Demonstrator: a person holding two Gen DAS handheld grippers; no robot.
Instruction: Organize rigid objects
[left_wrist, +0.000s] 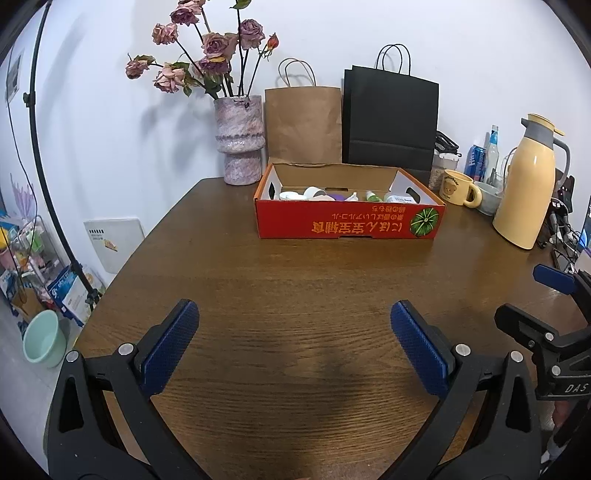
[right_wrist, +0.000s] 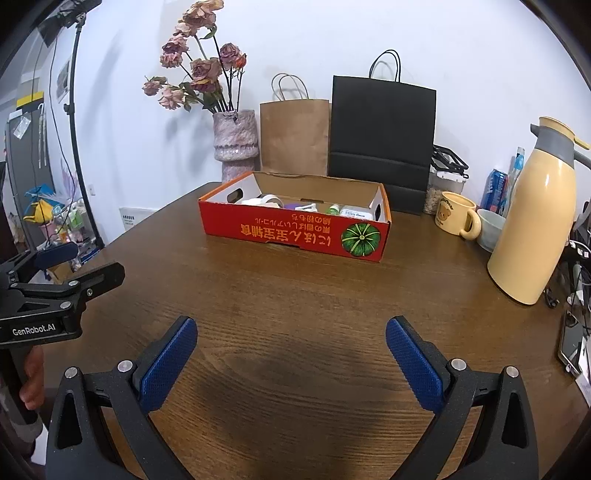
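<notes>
Two grippers, left gripper (left_wrist: 295, 325) and right gripper (right_wrist: 291, 341), hang wide and empty, low in frame. I'd approach the red box (left_wrist: 343, 223) at centre from above, slowly.

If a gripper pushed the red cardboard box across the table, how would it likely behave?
The red cardboard box would probably slide rather than tip: it is low and wide, flat on the wooden table. It is likely light, holding only small items. Its thin open walls may flex.
</notes>
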